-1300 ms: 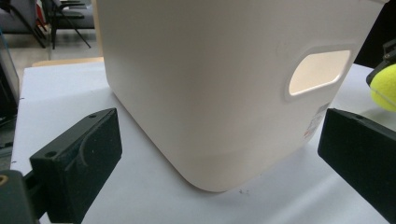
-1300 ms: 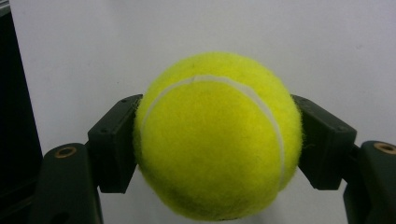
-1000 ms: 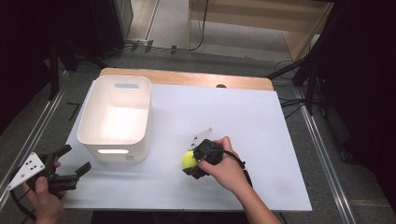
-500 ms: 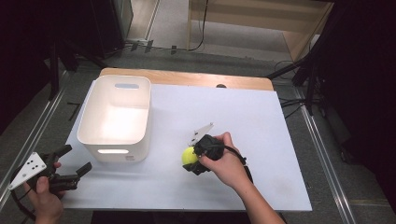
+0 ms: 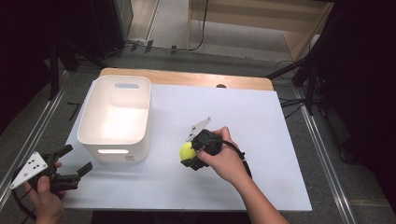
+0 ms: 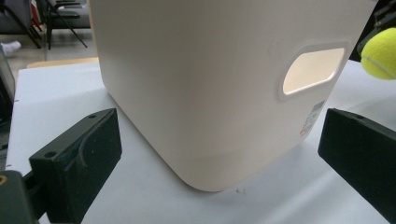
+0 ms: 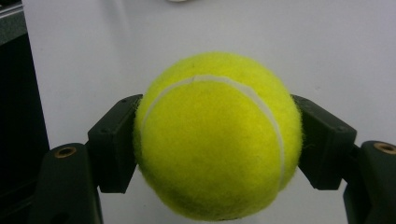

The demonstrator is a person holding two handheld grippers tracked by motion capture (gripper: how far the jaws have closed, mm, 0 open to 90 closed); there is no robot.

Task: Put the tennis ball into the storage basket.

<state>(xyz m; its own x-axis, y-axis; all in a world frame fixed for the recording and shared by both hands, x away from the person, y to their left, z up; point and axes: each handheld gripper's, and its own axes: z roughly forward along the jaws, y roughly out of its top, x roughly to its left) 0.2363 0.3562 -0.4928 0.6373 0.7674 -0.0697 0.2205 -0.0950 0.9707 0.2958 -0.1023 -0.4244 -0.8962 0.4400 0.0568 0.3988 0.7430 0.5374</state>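
A yellow tennis ball (image 5: 187,150) is clamped between the jaws of my right gripper (image 5: 190,154), held just above the white table (image 5: 261,121) near its middle. The right gripper view has the ball (image 7: 217,135) pressed between both black pads. A white plastic bin (image 5: 116,116) with handle cutouts stands at the table's left. My left gripper (image 5: 74,161) sits at the front left corner, open, pointing at the bin's near wall (image 6: 210,79) with nothing between its jaws. The ball (image 6: 379,52) shows at the right edge of that view.
A wooden strip (image 5: 187,78) runs along the table's far edge. Metal rails (image 5: 322,149) flank both sides. The right half of the table is bare white surface.
The right hand with the ball has crept slightly left, toward the bin. The left gripper has stayed in place.
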